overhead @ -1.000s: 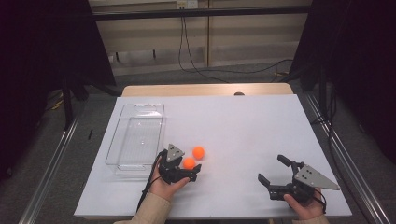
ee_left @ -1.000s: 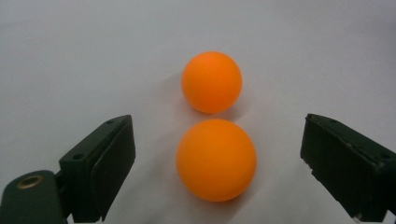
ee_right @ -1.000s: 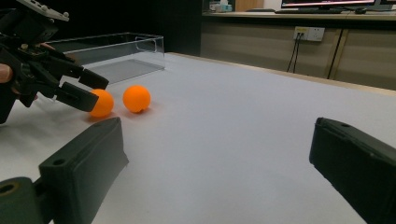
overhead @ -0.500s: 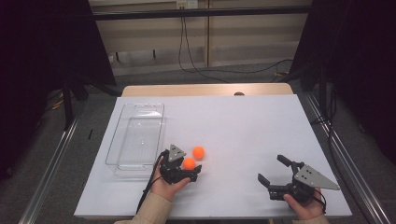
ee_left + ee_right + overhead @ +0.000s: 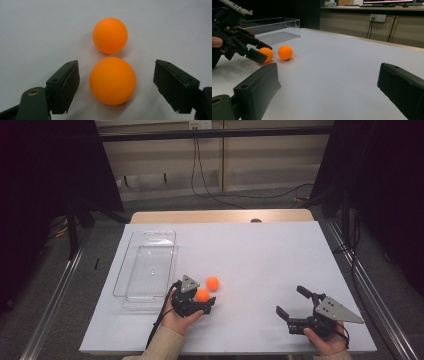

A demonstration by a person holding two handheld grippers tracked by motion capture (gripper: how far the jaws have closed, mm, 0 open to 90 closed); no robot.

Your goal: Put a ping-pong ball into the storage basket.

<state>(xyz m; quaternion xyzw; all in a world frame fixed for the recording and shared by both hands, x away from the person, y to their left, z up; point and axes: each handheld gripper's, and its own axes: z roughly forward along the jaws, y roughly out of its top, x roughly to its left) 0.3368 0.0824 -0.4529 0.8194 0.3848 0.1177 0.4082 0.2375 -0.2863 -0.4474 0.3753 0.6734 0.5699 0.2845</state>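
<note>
The left gripper (image 5: pixel 113 87) straddled the near ball (image 5: pixel 112 80) on the table (image 5: pixel 260 255), jaws just closing, not yet touching. Right gripper (image 5: pixel 292 305) idle, jaws apart. Advised: centre the pads and avoid the second ball (image 5: pixel 110 35).

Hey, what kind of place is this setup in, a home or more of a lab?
Most likely a lab or test room. A table under a plain white sheet sits between dark curtains, cables run along the bare floor, and a wall socket and monitor stand behind.

Orange balls (image 5: pixel 112 80), black tongs (image 5: pixel 206 303), white table (image 5: pixel 260 255).
</note>
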